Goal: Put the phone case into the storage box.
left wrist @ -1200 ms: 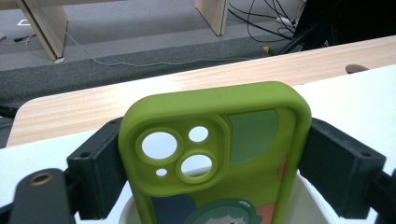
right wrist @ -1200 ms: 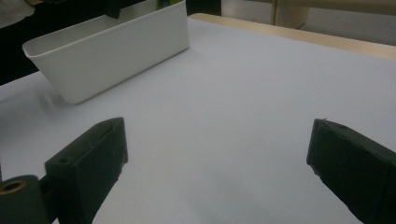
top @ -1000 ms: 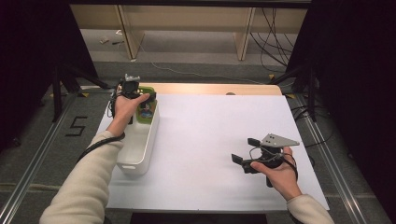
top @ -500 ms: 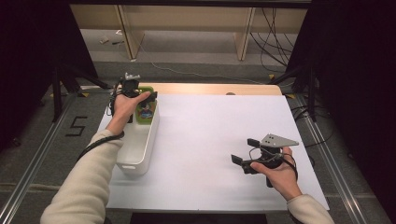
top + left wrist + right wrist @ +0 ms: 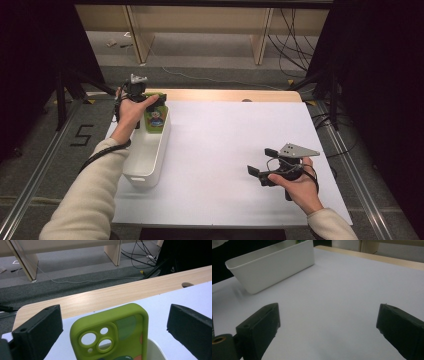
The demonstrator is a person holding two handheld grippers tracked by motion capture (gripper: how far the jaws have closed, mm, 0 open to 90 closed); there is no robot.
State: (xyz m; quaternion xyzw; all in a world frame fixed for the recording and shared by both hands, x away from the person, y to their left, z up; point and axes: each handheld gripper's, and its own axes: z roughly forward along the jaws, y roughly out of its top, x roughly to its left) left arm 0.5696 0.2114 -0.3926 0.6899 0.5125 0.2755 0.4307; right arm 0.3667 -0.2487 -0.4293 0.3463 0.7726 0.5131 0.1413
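Green phone case point(image 5: 112, 335) stands in white bin point(image 5: 150, 150); both grippers' fingers wide.

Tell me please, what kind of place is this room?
Probably a lab or recording workspace, not a home. A white table stands between dark curtains, loose cables lie on the grey carpet, and a number five is marked on the floor.

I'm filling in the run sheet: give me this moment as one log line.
left hand-held gripper: just opened, pads clear of green phone case | case: standing in white bin | right hand-held gripper: open, empty, over table
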